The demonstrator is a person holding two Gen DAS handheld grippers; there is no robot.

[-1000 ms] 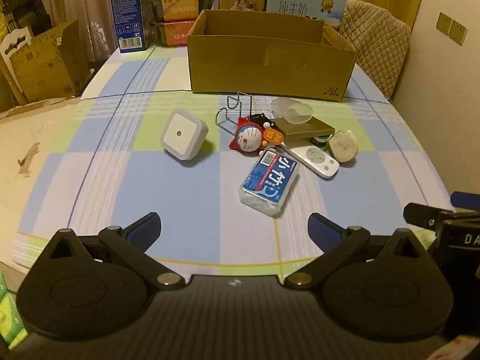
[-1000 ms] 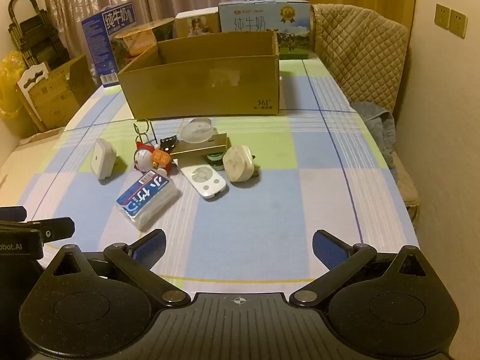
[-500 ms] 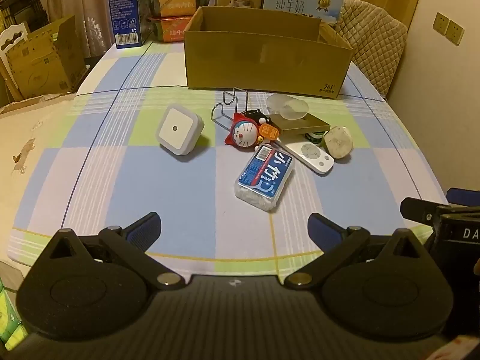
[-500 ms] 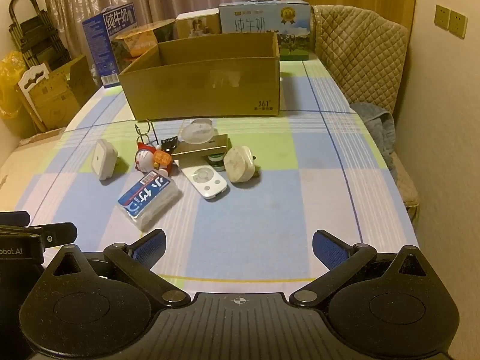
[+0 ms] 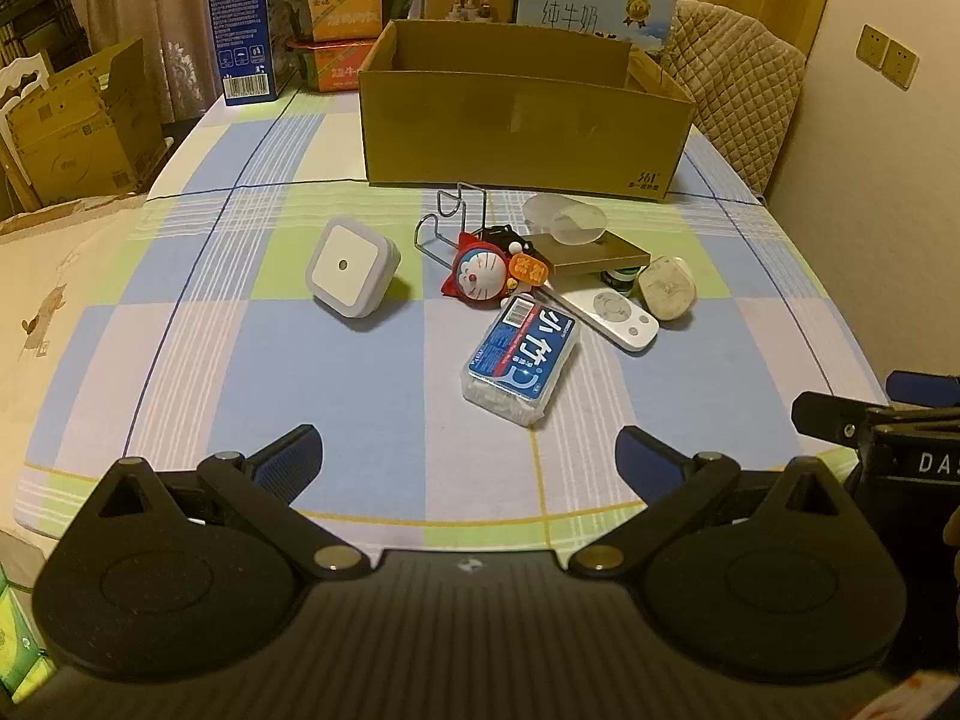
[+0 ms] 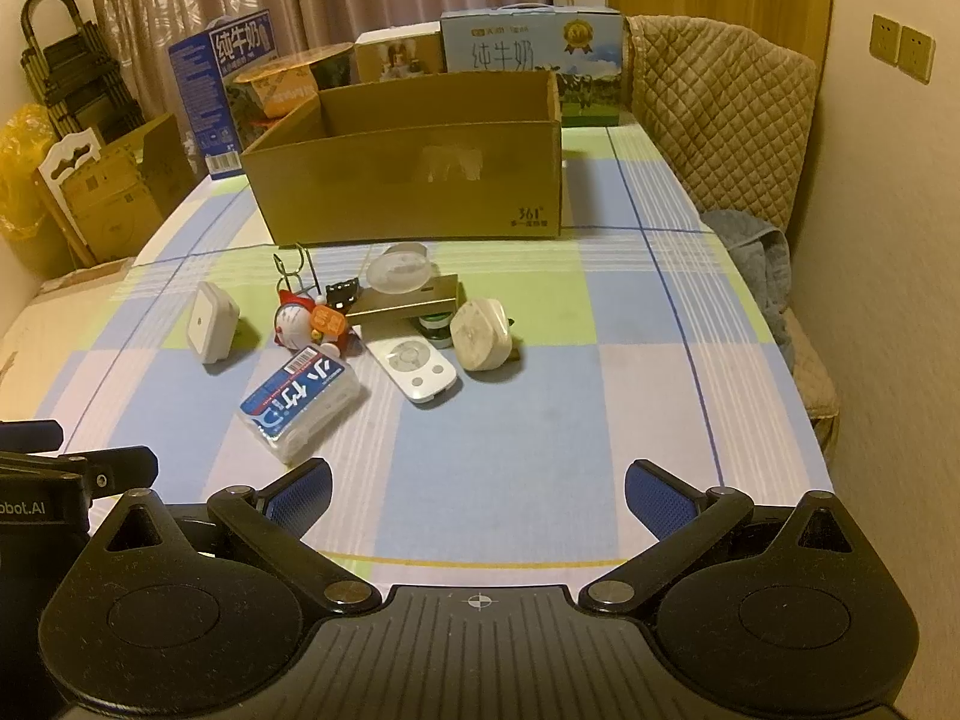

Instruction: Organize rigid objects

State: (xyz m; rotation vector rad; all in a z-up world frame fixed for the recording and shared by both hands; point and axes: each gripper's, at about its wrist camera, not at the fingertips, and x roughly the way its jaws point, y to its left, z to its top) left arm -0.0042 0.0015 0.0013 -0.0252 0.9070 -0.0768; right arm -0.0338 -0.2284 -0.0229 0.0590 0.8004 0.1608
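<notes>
An open cardboard box [image 5: 522, 132] [image 6: 414, 180] stands at the back of the checked table. In front of it lie a white square night light [image 5: 353, 269] [image 6: 211, 321], a Doraemon toy [image 5: 483, 275] [image 6: 300, 321], a blue-labelled floss pick box [image 5: 523, 357] [image 6: 300, 399], a white remote [image 5: 618, 318] [image 6: 420, 369], a beige plug [image 5: 667, 288] [image 6: 481, 335], a gold flat box [image 5: 591, 255] under a clear lid [image 5: 564, 219], and a wire stand [image 5: 456, 216]. My left gripper [image 5: 468, 456] and right gripper [image 6: 477, 489] are both open and empty, near the table's front edge.
Milk cartons [image 5: 591, 15] and snack boxes [image 5: 348, 30] stand behind the cardboard box. A quilted chair [image 6: 726, 120] with a grey cloth [image 6: 756, 252] is at the right. Cardboard cartons [image 5: 72, 132] stand on the floor at the left. A wall [image 6: 888, 300] is close on the right.
Both grippers have drawn back and risen slightly, so the objects look a little farther away. Nothing on the table has moved and both grippers stay open.
</notes>
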